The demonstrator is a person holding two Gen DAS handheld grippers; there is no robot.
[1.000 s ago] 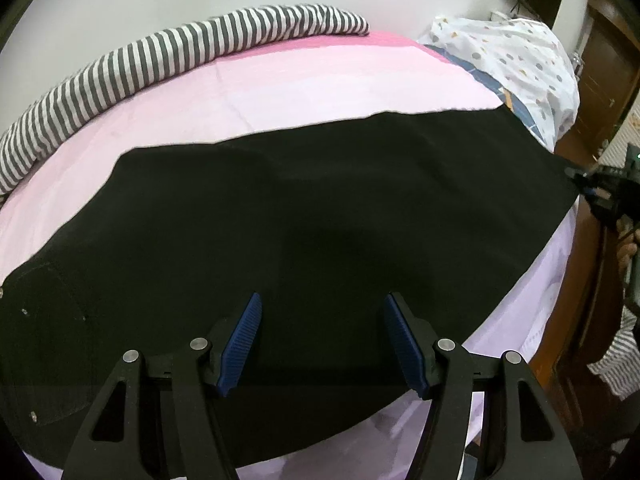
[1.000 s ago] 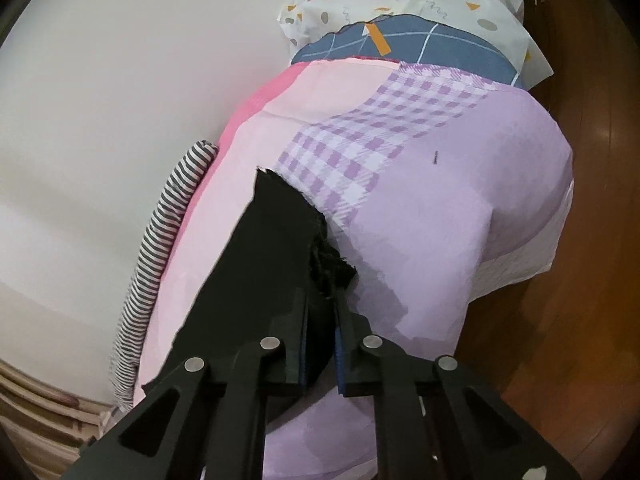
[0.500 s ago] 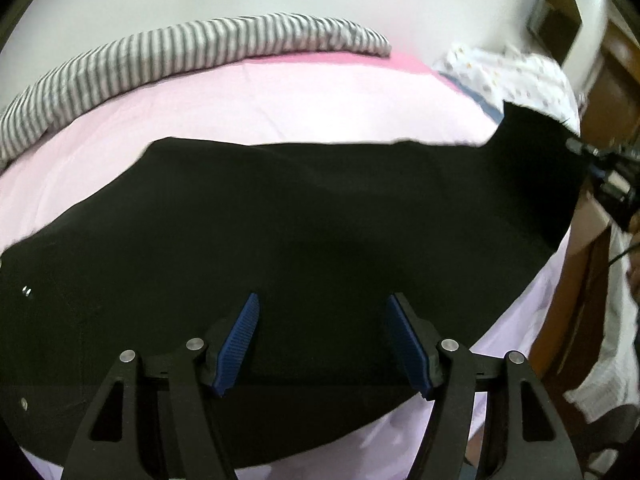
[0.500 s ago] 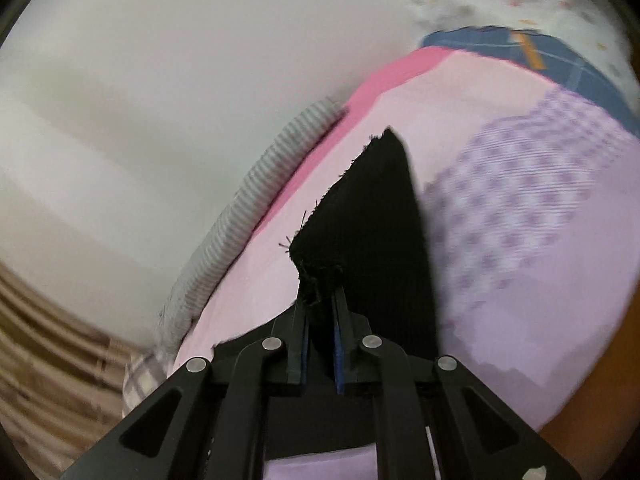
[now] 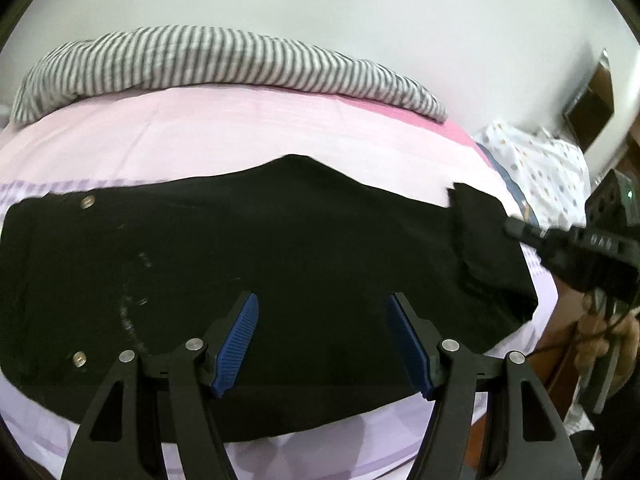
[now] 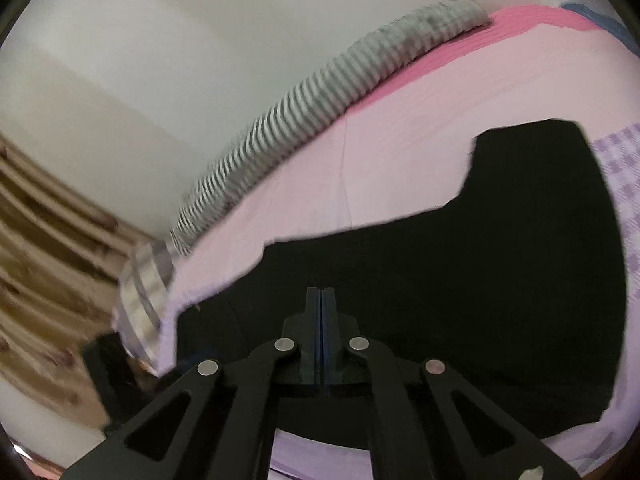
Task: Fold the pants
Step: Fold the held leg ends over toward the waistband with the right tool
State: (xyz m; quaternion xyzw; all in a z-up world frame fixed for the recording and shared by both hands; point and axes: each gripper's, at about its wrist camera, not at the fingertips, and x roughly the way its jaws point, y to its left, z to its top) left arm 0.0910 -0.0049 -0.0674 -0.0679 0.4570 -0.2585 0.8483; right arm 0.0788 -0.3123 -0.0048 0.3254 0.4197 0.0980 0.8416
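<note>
Black pants (image 5: pixel 280 260) lie flat across a pink bed sheet (image 5: pixel 200 132), waist rivets (image 5: pixel 86 201) to the left. My left gripper (image 5: pixel 322 312) hovers open above the middle of the cloth with nothing between its blue pads. At the right end the hem flap (image 5: pixel 476 216) is turned back over the leg, and my right gripper (image 5: pixel 510 226) has its tip at that flap's edge. In the right wrist view the right gripper (image 6: pixel 321 294) is shut over the pants (image 6: pixel 480 280), pads meeting, with no cloth showing between them.
A grey-striped rolled cloth (image 5: pixel 220 60) runs along the wall behind the bed. White dotted bedding (image 5: pixel 536 160) lies past the right end. A person's hand (image 5: pixel 608 332) holds the right tool by the bed edge. A patterned curtain (image 6: pixel 48 260) hangs at the left.
The right gripper swung the hem up and back over the leg toward the waist; the cloth that stuck out between its fingers no longer shows. The left gripper shifted left, staying open.
</note>
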